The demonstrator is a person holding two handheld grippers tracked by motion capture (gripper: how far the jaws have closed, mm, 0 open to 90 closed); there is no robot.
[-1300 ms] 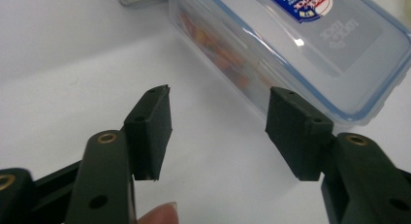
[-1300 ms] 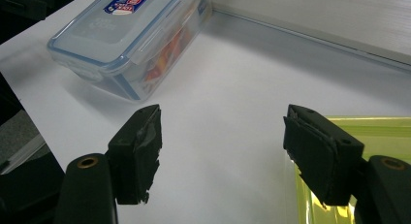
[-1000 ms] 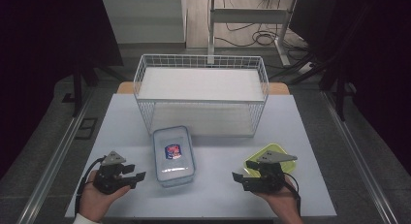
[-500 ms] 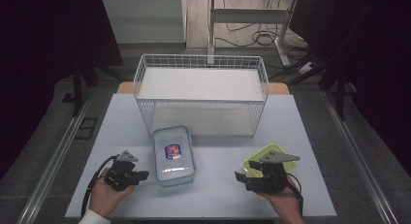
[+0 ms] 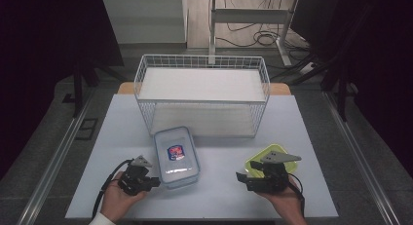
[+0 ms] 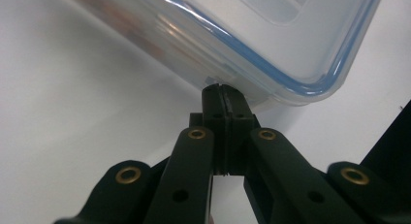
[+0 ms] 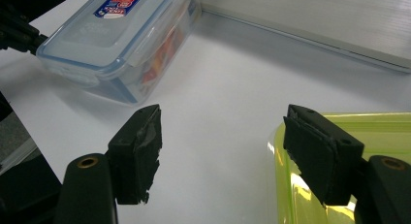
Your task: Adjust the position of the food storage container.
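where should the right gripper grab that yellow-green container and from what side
Take the yellow-green container by its near left rim, coming in low from the person's side. The right gripper is open, its right jaw already over that rim and its left jaw over bare table. The container lies flat with a thin raised edge, so one jaw inside and one outside the wall looks the likeliest hold.

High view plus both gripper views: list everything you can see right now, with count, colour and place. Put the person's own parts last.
table: 1, pale grey-white, centre.
wire basket: 1, white, at the table's far middle.
clear container: 1, blue-rimmed lid with a red and blue label, near left of centre, in front of the basket.
green container: 1, translucent yellow-green, near right, partly under the right tool.
left tool: 1, black, jaws shut, tips at the clear container's side.
right tool: 1, black, jaws open, one jaw over the green container's edge.
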